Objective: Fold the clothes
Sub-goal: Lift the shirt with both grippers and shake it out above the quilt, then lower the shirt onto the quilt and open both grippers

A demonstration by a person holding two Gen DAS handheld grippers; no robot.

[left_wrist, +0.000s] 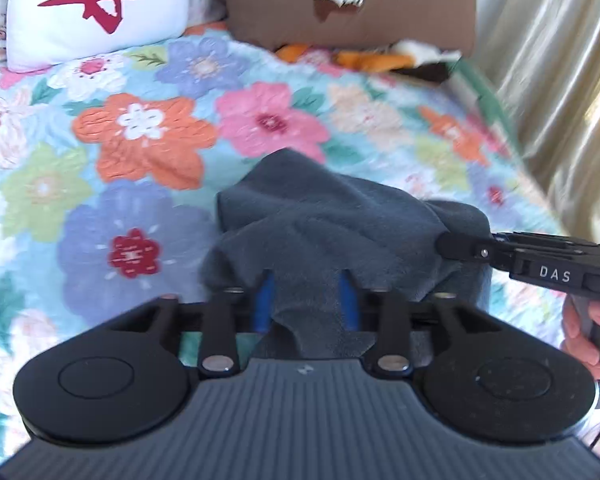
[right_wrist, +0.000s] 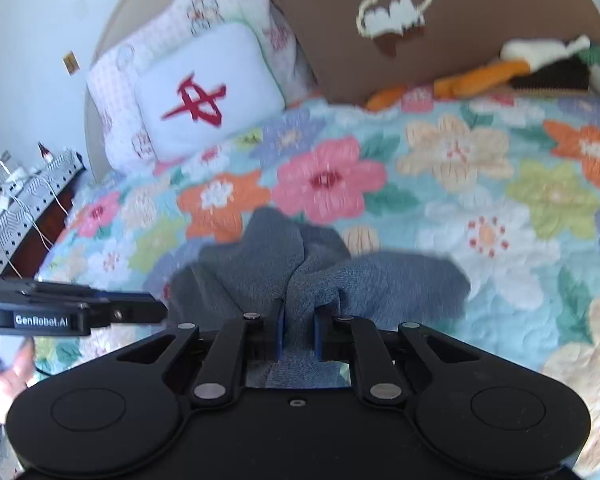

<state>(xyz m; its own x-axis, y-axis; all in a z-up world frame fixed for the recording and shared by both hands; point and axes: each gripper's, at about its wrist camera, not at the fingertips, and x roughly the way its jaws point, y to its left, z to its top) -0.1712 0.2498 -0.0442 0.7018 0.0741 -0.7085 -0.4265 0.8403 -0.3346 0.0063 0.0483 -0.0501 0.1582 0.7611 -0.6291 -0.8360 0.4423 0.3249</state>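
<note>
Grey garment [left_wrist: 332, 216] bunched on bed [left_wrist: 140, 184]: right tongs [right_wrist: 299, 332] clench fabric; left tongs [left_wrist: 306, 300] released around fold. Regrip, lift evenly, spread flat.

White letters "DAS" are showing on the side of the right gripper [left_wrist: 444, 245]. "GenRobot.AI" is showing in white on the side of the left gripper [right_wrist: 162, 313]. A red brush-style character is showing on the white pillow [right_wrist: 208, 92], unread.
</note>
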